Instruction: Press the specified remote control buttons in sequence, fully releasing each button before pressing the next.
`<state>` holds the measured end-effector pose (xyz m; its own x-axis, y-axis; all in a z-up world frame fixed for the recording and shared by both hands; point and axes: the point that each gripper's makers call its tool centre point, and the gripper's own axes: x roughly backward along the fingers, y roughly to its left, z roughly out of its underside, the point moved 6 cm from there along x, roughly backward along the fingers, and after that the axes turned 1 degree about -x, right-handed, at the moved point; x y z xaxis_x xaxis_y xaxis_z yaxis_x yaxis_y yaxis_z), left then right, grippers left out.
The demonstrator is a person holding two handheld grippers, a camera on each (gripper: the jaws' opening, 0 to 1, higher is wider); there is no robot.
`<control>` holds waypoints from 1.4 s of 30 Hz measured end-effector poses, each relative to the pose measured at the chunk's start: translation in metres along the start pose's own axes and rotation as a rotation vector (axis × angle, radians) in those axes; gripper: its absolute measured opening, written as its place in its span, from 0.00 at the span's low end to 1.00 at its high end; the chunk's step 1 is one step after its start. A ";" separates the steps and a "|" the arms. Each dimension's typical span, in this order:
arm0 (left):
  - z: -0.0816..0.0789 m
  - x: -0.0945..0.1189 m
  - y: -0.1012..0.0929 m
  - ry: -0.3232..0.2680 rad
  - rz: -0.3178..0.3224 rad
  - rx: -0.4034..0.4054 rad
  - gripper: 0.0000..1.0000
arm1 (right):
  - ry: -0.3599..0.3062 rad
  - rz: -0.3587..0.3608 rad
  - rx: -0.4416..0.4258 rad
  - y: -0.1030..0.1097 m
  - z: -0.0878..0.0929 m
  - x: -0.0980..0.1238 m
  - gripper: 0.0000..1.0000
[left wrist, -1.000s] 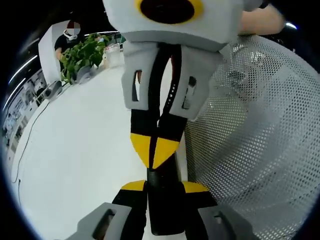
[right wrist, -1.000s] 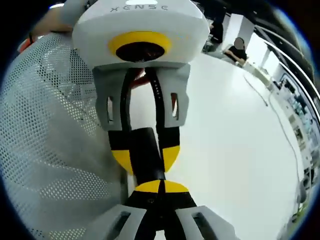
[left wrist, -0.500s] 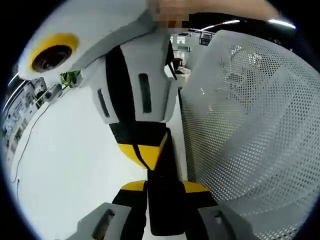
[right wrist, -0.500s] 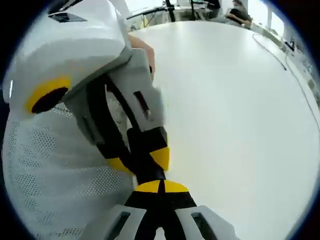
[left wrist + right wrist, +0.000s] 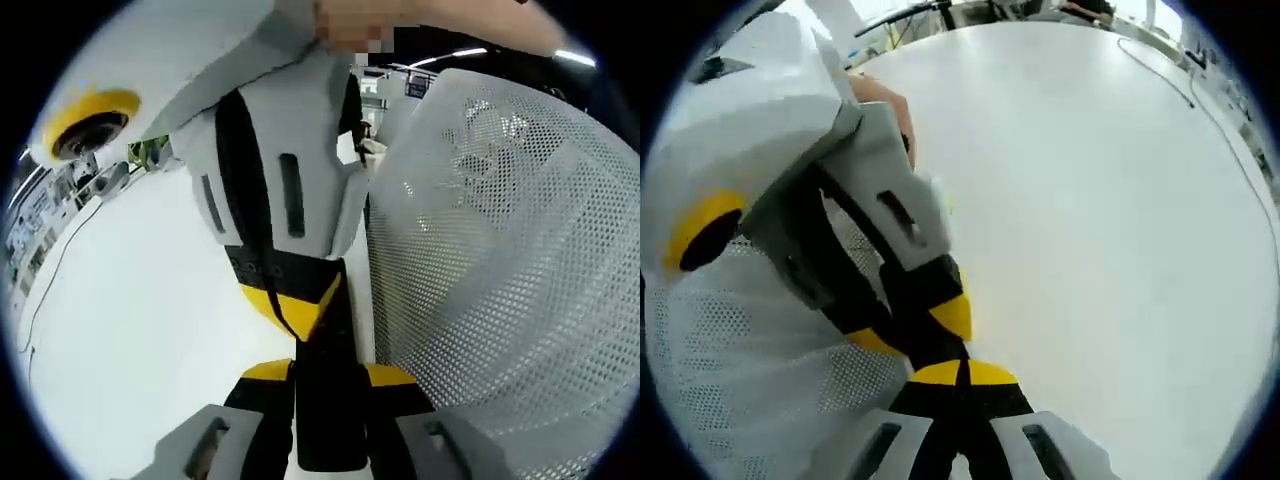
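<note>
Since a moment ago my right tool has tipped further. It is pinched shut, tip on the remote, which my left tool grips between its tips, bench beyond.

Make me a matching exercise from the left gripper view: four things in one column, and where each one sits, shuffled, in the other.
Things:
1. black remote
2. white mesh panel
3. green plant
4. right gripper

Places:
A. far upper left, at the table's far edge
B. right side of the view
C. top centre, yellow tips pointing down
D. between the left gripper's jaws

Pairs: 1-D, 2-B, 3-A, 4-C
</note>
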<state>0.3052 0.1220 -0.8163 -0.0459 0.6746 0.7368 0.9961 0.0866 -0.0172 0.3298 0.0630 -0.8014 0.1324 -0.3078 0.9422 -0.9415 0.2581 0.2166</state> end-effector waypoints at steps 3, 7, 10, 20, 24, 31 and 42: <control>0.003 0.004 0.000 0.022 0.016 0.016 0.25 | -0.016 0.022 0.007 0.004 0.002 0.000 0.00; 0.007 0.009 0.000 0.073 0.014 -0.014 0.26 | -0.017 0.067 0.039 0.007 0.001 -0.001 0.00; 0.008 0.010 -0.001 0.090 0.008 -0.026 0.26 | -0.015 0.102 0.057 0.009 0.000 -0.001 0.00; 0.012 0.012 -0.004 0.063 -0.011 -0.010 0.25 | -0.050 0.113 0.071 0.007 -0.001 0.000 0.00; 0.013 0.013 -0.004 0.047 -0.016 -0.002 0.25 | -0.168 0.067 0.045 0.019 -0.010 0.004 0.00; 0.013 0.013 -0.004 0.034 -0.020 0.007 0.25 | -0.203 0.152 0.193 0.036 -0.003 -0.007 0.00; 0.012 0.013 -0.004 0.035 -0.015 0.000 0.25 | -0.256 0.173 0.249 0.027 0.005 -0.003 0.00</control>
<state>0.3001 0.1396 -0.8149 -0.0582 0.6468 0.7605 0.9953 0.0969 -0.0062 0.3028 0.0663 -0.7996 -0.0865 -0.5059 0.8583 -0.9937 0.1054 -0.0381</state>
